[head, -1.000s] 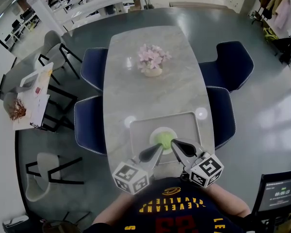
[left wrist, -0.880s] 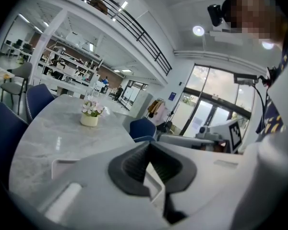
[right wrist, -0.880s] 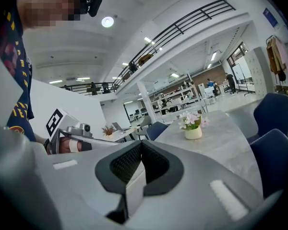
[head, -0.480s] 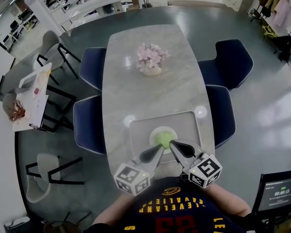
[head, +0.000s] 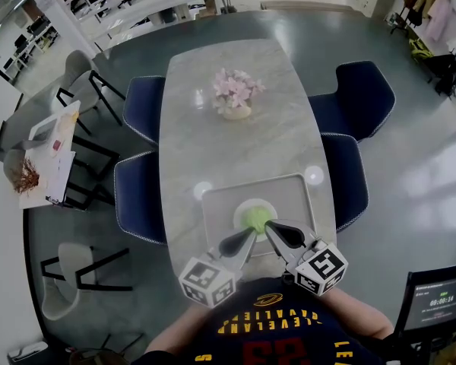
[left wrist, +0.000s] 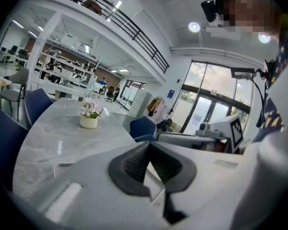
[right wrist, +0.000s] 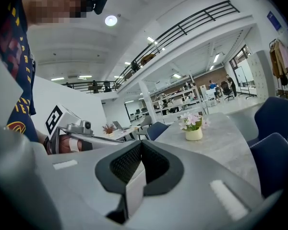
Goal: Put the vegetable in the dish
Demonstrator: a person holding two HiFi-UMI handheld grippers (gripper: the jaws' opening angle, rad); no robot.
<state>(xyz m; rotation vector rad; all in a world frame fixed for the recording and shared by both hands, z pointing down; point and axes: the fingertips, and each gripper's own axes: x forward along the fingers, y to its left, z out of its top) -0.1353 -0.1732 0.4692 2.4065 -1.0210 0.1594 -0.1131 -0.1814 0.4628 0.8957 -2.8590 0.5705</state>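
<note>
A green leafy vegetable (head: 256, 219) lies in a small round white dish (head: 244, 208) on a grey tray (head: 295, 194) at the near end of the marble table (head: 235, 139). My left gripper (head: 245, 236) hovers just in front of the dish, jaws shut and empty. My right gripper (head: 273, 227) is beside it at the vegetable's near right edge, also shut on nothing. In the left gripper view the left gripper (left wrist: 149, 146) has its pads pressed together. The right gripper view shows the right gripper (right wrist: 140, 144) the same way. Neither gripper view shows the dish.
A vase of pink flowers (head: 234, 97) stands on the far half of the table, also seen as a vase (left wrist: 90, 115) and a vase (right wrist: 194, 126). Blue chairs (head: 140, 196) (head: 361, 97) flank both sides. Two pale round spots (head: 203, 190) (head: 315, 176) sit by the tray's far corners.
</note>
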